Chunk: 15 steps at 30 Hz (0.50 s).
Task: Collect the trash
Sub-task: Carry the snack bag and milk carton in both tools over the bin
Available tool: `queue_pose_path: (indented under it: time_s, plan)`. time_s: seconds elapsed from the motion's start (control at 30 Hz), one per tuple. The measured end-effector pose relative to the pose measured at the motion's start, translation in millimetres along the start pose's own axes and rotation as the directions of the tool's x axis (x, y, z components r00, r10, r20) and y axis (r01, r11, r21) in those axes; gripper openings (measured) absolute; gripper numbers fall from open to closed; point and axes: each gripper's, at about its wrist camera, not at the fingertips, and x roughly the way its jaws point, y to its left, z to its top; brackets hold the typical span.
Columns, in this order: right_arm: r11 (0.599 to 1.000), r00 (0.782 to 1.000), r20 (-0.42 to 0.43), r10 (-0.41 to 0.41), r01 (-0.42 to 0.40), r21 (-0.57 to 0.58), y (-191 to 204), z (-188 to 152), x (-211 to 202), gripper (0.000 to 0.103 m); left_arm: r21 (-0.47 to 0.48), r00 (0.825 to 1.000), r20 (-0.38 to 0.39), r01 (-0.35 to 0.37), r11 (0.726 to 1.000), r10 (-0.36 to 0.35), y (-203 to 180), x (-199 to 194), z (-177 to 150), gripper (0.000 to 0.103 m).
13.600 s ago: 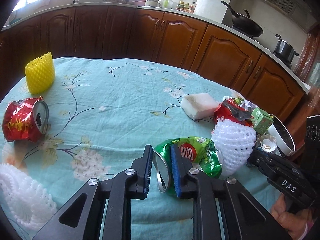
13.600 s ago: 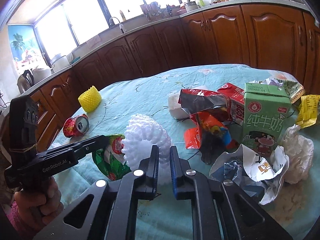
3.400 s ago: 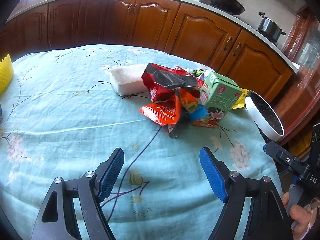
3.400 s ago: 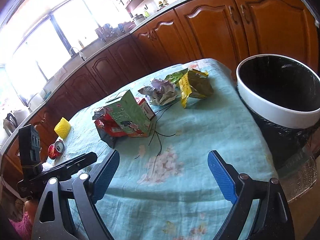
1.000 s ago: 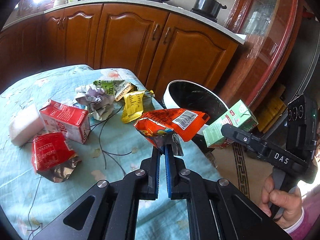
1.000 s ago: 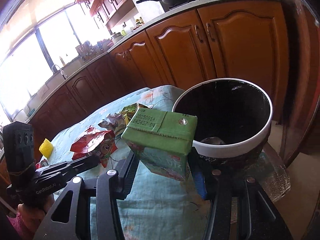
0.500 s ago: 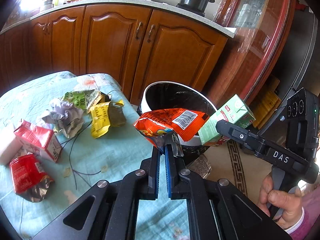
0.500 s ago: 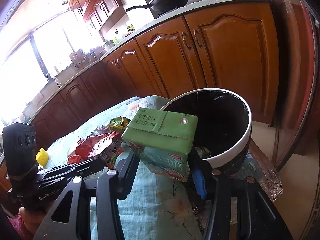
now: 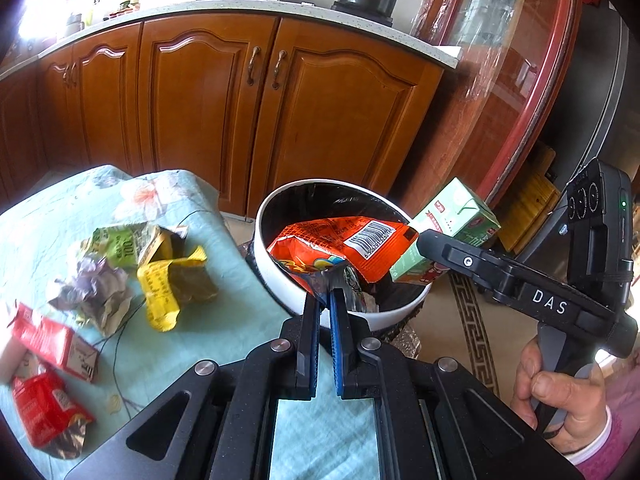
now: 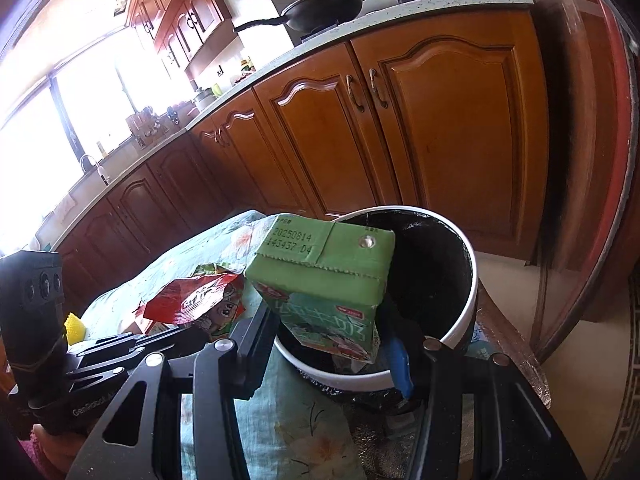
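Note:
My left gripper [image 9: 324,300] is shut on an orange-red snack bag [image 9: 340,246] and holds it over the white-rimmed, black-lined trash bin [image 9: 276,280] beside the table's edge. My right gripper [image 10: 328,328] is shut on a green milk carton [image 10: 324,276] and holds it above the bin [image 10: 468,308]. The carton [image 9: 452,224] also shows at the bin's right side in the left wrist view, and the snack bag [image 10: 192,300] shows left of the carton in the right wrist view.
On the blue floral tablecloth [image 9: 224,328] lie a yellow wrapper [image 9: 168,284], a green wrapper [image 9: 120,246], crumpled paper [image 9: 92,292], a red carton [image 9: 52,344] and a red foil bag [image 9: 44,412]. Wooden cabinets [image 9: 248,100] stand behind the bin.
Both grippers have moved toward the bin with their loads. The snack bag and the milk carton now hang over the bin's opening instead of beside it.

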Motion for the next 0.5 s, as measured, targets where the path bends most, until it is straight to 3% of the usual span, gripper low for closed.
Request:
queue_pose_path:
  time_s: [0.5]
  plan:
    - [0.998,0.997,-0.058,-0.058,0.059,0.006,-27,20,27,0.050,0.020,0.997,-0.067,-0.028,0.999,0.029,-6,55,36,0.004]
